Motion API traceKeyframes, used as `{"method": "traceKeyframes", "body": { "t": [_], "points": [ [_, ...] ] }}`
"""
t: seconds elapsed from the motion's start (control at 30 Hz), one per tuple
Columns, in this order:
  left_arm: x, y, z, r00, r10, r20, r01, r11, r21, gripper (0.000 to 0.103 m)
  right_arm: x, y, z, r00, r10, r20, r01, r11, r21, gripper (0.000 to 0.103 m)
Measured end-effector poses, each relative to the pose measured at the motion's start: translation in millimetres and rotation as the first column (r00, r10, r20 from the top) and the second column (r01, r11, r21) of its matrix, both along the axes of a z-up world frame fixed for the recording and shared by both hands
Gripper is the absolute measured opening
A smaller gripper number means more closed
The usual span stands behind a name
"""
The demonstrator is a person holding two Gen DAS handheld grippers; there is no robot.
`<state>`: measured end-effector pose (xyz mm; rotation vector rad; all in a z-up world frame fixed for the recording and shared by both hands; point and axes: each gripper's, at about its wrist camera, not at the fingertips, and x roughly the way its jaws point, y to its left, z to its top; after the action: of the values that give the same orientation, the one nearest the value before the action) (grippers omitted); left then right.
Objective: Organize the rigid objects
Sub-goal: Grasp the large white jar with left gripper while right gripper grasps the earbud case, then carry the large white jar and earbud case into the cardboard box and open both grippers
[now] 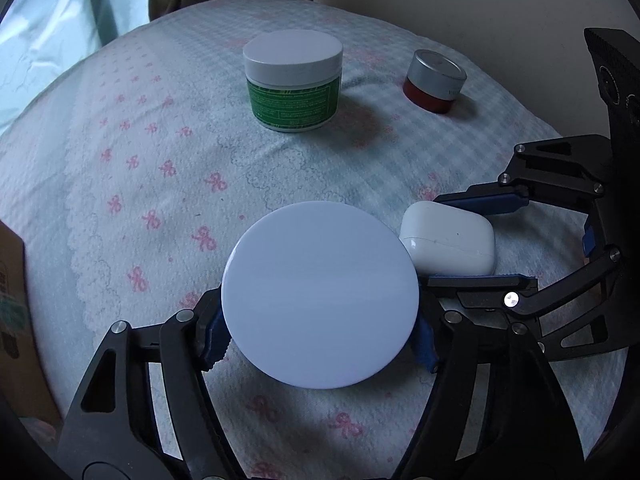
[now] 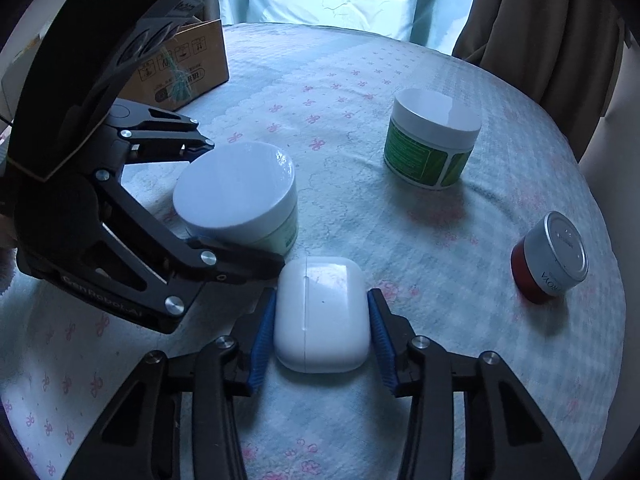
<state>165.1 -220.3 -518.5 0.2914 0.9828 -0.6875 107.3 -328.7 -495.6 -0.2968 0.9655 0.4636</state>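
Note:
My left gripper point(image 1: 320, 340) is shut on a white-lidded pale green jar point(image 1: 320, 296), also in the right wrist view point(image 2: 236, 196). My right gripper point(image 2: 322, 332) is closed around a white earbud case point(image 2: 322, 316), its blue pads against both sides; the case also shows in the left wrist view point(image 1: 448, 240), right next to the jar. A green-labelled jar with a white lid point(image 1: 294, 84) point(image 2: 432, 144) and a small red jar with a silver lid point(image 1: 436, 80) point(image 2: 550, 258) stand farther off on the cloth.
A round table with a pale cloth printed with pink bows point(image 1: 160, 184) point(image 2: 320, 92). A cardboard box point(image 2: 180, 68) stands at its left edge. Curtains and a wall lie behind the table.

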Motion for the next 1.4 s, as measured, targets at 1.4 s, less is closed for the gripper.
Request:
{"method": "traceKeyframes", "body": {
  "t": [1.4],
  "points": [
    [-4, 252, 276, 0.89, 0.449, 0.083, -0.441, 0.893, -0.093, 0.068, 44, 151, 245, 0.993, -0.098, 0.062, 0.091, 0.99, 0.103, 0.041]
  ]
}}
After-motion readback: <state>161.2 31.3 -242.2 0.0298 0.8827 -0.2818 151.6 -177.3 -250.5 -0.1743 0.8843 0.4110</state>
